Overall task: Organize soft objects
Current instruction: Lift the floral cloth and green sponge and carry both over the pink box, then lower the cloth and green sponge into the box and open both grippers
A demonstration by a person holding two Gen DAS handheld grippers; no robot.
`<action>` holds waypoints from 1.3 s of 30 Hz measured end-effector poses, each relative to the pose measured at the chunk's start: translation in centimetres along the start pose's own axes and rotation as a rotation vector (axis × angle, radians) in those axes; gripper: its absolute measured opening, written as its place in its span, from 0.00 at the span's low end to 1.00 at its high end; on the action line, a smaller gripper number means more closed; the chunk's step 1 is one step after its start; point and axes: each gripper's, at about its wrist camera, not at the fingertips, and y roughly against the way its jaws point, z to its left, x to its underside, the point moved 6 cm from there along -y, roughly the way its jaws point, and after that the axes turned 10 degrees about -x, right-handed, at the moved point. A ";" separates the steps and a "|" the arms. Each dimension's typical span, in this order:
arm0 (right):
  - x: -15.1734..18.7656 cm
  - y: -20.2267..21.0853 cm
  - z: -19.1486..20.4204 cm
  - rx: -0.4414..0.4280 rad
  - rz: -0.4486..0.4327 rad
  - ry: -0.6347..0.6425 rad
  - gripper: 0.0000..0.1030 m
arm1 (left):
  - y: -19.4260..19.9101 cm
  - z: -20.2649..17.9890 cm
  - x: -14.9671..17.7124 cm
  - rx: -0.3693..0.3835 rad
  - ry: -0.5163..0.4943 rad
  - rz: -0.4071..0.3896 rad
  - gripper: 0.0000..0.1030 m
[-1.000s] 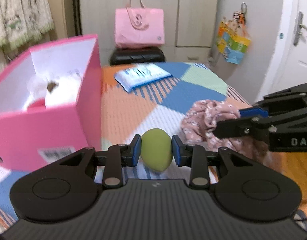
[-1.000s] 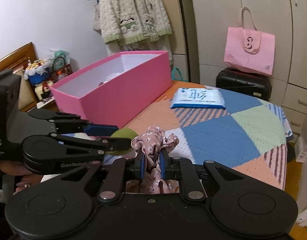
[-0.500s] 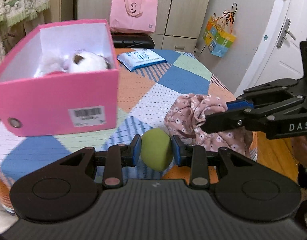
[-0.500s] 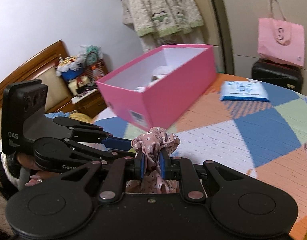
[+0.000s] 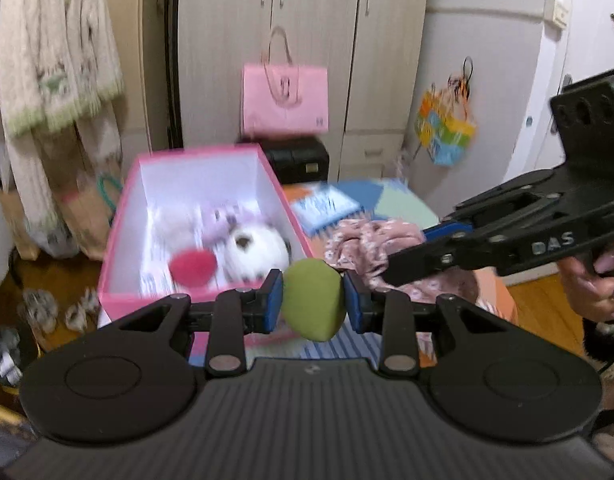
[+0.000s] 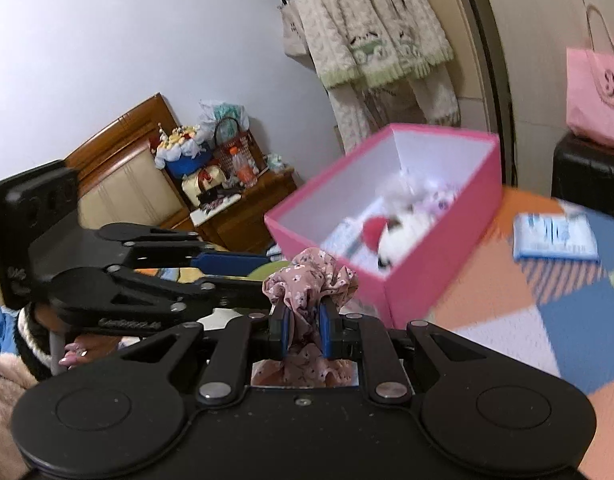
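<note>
The left gripper (image 5: 313,306) is level, its fingers clamped on a green sponge (image 5: 314,299) at the near end of the pink box (image 5: 119,240). The right gripper (image 6: 303,330), just right of it, pinches a floral scrunchie (image 6: 311,280) above the desk (image 6: 507,308).

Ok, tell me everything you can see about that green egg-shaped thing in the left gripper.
The green sponge is a smooth, matte olive-green egg of soft-looking foam, narrower end pointing down. The left gripper pinches it between its blue pads, held in the air near the open pink box. Nothing else touches it. From the right wrist view only a sliver shows.
</note>
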 end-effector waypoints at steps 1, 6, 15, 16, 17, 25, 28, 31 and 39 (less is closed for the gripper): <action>-0.7 -0.2 0.2 0.003 -0.006 0.014 0.18 | 0.2 0.1 -0.5 0.001 0.001 -0.014 0.31; -4.1 -0.6 1.5 0.024 -0.013 0.102 0.18 | 0.1 1.7 -3.5 -0.029 0.005 -0.110 0.31; -10.9 -4.0 -0.6 0.104 -0.050 0.192 0.18 | -5.5 6.6 -8.0 -0.066 0.086 -0.143 0.31; -11.4 -4.4 -1.4 0.098 -0.057 0.184 0.18 | -6.4 7.1 -8.3 -0.072 0.094 -0.136 0.31; -11.9 -5.0 -2.2 0.089 -0.061 0.170 0.18 | -7.4 7.5 -8.5 -0.077 0.100 -0.127 0.31; -12.9 -10.7 -9.2 0.061 -0.020 0.049 0.18 | -15.7 10.0 -8.0 -0.098 0.141 -0.034 0.31; -13.1 -12.6 -11.0 0.088 0.015 0.057 0.18 | -17.9 10.6 -7.5 -0.108 0.152 0.010 0.31; -13.2 -14.1 -12.8 0.105 0.039 0.049 0.18 | -19.7 11.0 -7.2 -0.133 0.144 0.057 0.31; -12.9 -16.6 -15.1 0.181 0.093 0.093 0.18 | -22.8 11.7 -6.3 -0.211 0.077 0.153 0.31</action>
